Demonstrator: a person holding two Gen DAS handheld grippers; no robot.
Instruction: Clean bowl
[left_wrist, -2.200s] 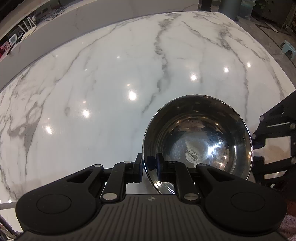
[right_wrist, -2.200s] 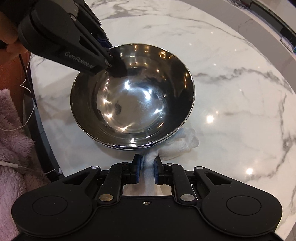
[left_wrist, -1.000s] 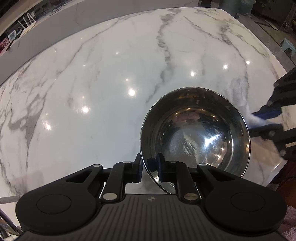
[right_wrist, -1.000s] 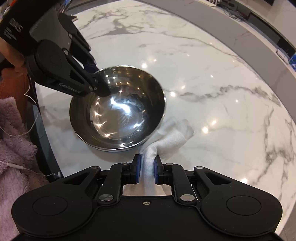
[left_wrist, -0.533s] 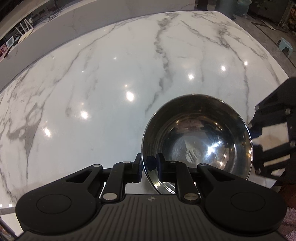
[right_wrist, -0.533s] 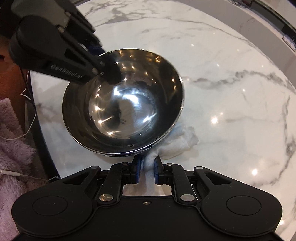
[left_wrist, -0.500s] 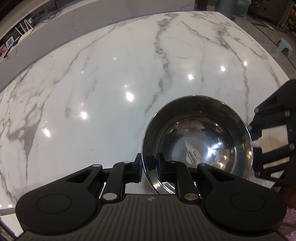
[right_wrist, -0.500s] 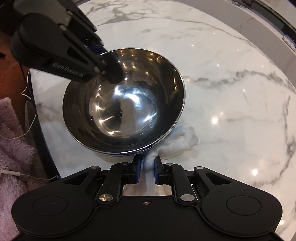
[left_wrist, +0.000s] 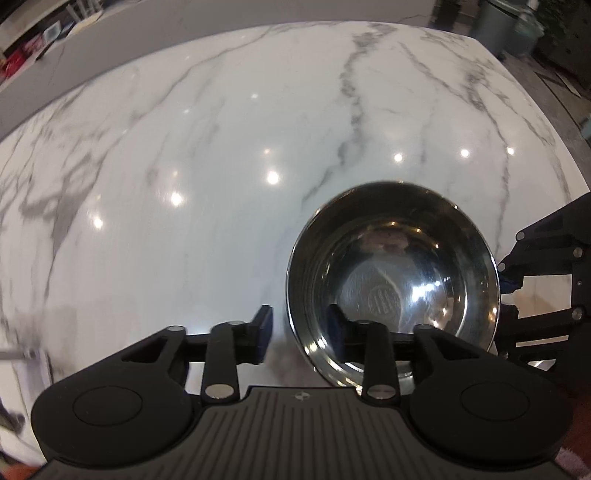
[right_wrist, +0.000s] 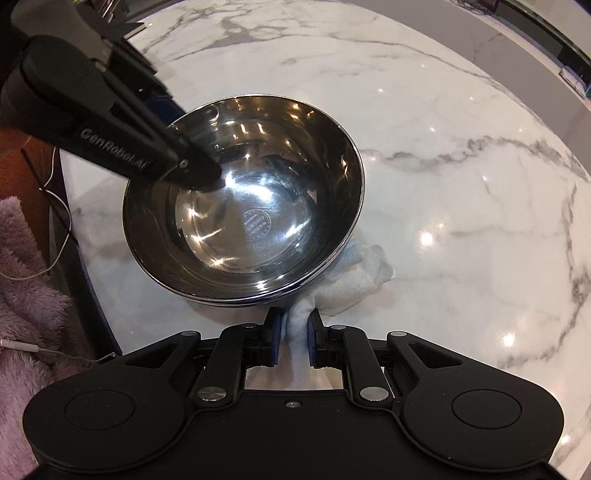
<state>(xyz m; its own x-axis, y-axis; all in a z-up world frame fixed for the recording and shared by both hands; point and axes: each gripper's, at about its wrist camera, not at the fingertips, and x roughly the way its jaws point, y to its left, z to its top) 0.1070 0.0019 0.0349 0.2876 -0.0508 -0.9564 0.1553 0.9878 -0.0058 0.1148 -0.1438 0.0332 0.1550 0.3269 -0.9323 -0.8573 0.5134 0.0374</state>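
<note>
Steel bowl (right_wrist: 258, 236) holding left tongs' tip (left_wrist: 299, 332)

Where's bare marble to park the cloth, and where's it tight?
Free: the white marble tabletop beyond and to the camera's right of the shiny steel bowl in the right wrist view. Crowded: the bowl's near side, where the white cloth tucks under it, and the rim straddled by the left tongs.

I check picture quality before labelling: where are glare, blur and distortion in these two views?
Left wrist view: round lamp glare on the table, its far edge bowed by the fisheye, blur at the left border. Right wrist view: bright glints inside the bowl; the cloth looks sharp.
</note>
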